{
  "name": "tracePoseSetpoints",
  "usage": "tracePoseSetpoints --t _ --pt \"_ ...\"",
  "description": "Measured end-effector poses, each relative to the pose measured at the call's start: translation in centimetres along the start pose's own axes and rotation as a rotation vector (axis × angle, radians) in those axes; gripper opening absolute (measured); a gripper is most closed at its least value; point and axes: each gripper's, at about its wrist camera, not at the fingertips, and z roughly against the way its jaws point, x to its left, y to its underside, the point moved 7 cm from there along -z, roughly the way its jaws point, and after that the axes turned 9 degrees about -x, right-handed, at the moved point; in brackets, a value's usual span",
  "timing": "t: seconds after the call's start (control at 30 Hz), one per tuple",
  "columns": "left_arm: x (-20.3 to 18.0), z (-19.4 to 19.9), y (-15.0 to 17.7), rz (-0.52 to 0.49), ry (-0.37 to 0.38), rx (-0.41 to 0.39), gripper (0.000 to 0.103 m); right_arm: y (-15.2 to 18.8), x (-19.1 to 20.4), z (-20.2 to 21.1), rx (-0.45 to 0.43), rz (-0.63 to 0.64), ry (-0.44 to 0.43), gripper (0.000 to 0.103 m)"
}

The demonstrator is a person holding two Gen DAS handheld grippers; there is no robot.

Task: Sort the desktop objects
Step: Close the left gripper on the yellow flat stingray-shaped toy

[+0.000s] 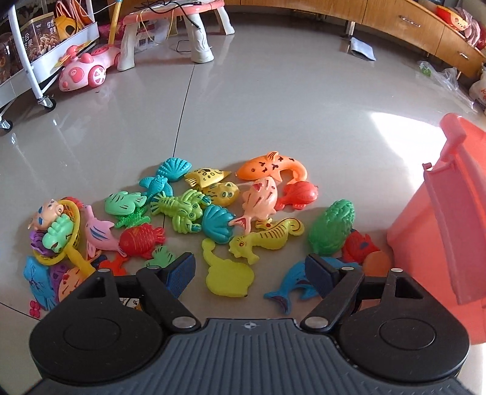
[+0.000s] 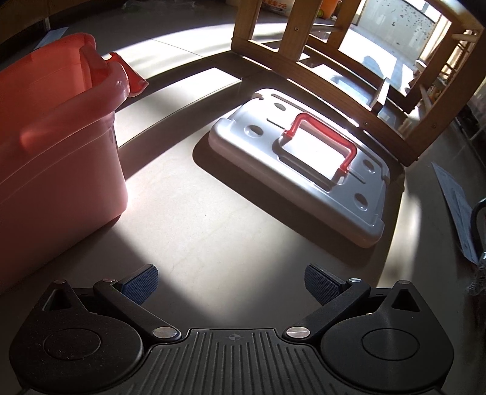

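Several coloured plastic sea-animal toys lie spread on the tiled floor in the left wrist view: an orange dolphin (image 1: 270, 166), a green lobster (image 1: 180, 209), a yellow seahorse (image 1: 267, 237), a lime flat fish (image 1: 226, 275), a blue dolphin (image 1: 293, 284). My left gripper (image 1: 252, 273) is open and empty, low over the lime fish. A pink storage bin (image 1: 449, 209) stands at the right; it also shows in the right wrist view (image 2: 57, 145). My right gripper (image 2: 231, 284) is open and empty above bare floor.
A yellow toy net (image 1: 65, 234) holds some toys at the left. A grey lid with a red handle (image 2: 300, 164) lies on the floor by a wooden chair (image 2: 331, 73). A pink toy car (image 1: 86, 68), a white cart (image 1: 33, 57) and a small pink table (image 1: 170, 27) stand behind.
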Motion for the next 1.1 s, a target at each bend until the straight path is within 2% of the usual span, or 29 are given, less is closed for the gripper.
tracePoseSetpoints --t 0.07,0.13,0.33,0.47,0.53,0.57,0.77,0.93,1.1 --pt "0.1 -1.0 0.2 0.018 -0.002 0.022 0.077 -0.1 0.1 -0.2 0.001 0.001 0.0 0.102" --pt "0.1 -1.9 0.6 0.047 -0.004 0.05 0.066 -0.4 0.0 -0.4 -0.001 -0.008 0.004 0.102" --pt "-0.4 -4.0 1.9 0.061 -0.019 0.11 0.059 -0.4 0.0 -1.1 0.011 -0.022 0.01 0.102" --pt "-2.5 -4.6 1.9 0.052 -0.04 0.093 0.056 -0.3 -0.1 -1.5 0.016 -0.022 0.017 0.102" --pt "-2.7 -4.4 1.7 0.06 -0.06 0.093 0.045 -0.2 -0.2 -1.7 0.023 -0.028 0.021 0.102" --pt "-2.7 -4.3 1.6 0.065 -0.071 0.093 0.043 -0.1 -0.2 -1.8 0.028 -0.028 0.022 0.102" --pt "-1.9 -3.8 2.2 0.055 -0.047 0.091 0.043 0.0 0.3 -2.0 0.039 -0.029 0.015 0.102" --pt "-0.4 -3.1 2.6 0.101 -0.03 0.103 0.042 -0.2 0.6 -1.8 0.038 -0.03 0.004 0.102" --pt "0.5 -1.4 2.3 0.085 -0.02 0.094 0.042 -0.5 0.5 -1.4 0.039 -0.038 -0.008 0.102"
